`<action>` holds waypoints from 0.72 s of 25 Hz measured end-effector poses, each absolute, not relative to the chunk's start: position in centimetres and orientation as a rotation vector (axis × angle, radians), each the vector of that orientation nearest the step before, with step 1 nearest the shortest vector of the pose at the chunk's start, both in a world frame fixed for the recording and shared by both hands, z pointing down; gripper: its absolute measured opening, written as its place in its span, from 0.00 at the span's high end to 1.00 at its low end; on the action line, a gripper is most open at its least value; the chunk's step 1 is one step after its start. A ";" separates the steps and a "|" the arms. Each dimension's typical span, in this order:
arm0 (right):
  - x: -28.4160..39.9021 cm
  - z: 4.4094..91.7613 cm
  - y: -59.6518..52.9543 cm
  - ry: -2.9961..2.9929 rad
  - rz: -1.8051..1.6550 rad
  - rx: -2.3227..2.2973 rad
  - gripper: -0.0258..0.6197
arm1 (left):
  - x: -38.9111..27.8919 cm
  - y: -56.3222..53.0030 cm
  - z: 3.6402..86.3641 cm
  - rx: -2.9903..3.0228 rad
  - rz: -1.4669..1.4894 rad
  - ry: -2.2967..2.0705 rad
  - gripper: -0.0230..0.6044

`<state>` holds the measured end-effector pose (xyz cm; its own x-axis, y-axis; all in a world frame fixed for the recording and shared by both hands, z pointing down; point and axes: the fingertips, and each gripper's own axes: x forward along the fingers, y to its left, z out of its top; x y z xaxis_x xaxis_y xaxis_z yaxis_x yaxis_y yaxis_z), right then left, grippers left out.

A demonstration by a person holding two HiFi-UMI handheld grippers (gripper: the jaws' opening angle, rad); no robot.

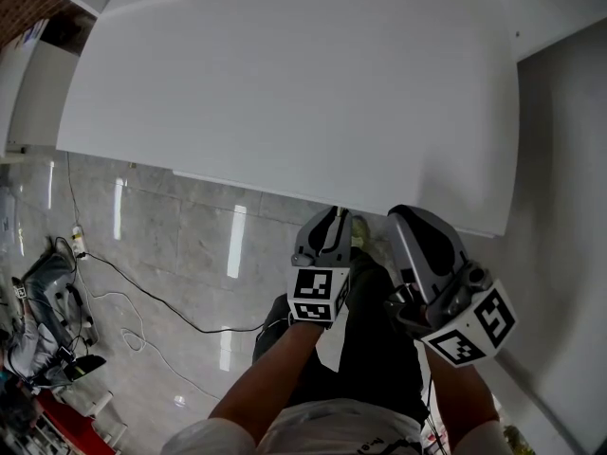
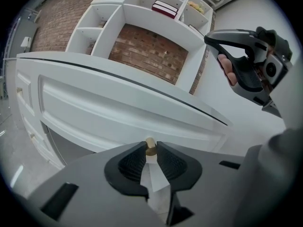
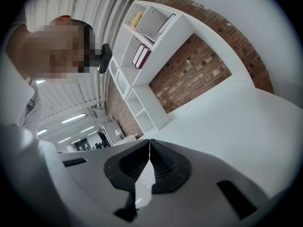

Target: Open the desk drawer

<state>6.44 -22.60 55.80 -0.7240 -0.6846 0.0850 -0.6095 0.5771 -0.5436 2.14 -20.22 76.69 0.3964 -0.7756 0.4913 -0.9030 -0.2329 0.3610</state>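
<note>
The white desk [image 1: 285,83] fills the head view from above. My left gripper [image 1: 332,214] reaches in at the desk's front edge. In the left gripper view its jaws [image 2: 150,149] clamp a small brass knob [image 2: 150,145] on the white panelled drawer front [image 2: 94,108], with a pad on each side of the knob. The drawer front sits flush under the desktop. My right gripper [image 1: 406,214] hovers just right of the left one at the same edge. Its jaws [image 3: 149,143] are shut with nothing between them, and they point across the desktop [image 3: 236,126].
White shelving [image 2: 142,13] against a brick wall [image 2: 151,51] stands behind the desk. A white wall [image 1: 569,159] borders the desk's right side. On the grey tiled floor at the left lie a cable [image 1: 142,301] and a bag [image 1: 43,311]. The person's dark trousers [image 1: 379,349] are below the grippers.
</note>
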 end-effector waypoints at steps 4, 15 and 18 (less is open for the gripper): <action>6.8 55.8 -21.8 2.666 -0.853 -1.121 0.93 | 2.1 -18.9 76.8 2.069 0.281 -1.432 0.85; 6.4 54.2 -17.5 2.656 -0.869 -1.150 0.93 | 1.3 -13.2 76.8 2.067 0.342 -1.388 0.85; 6.5 54.0 -16.1 2.652 -0.867 -1.167 0.93 | 1.3 -11.2 76.9 2.050 0.375 -1.354 0.85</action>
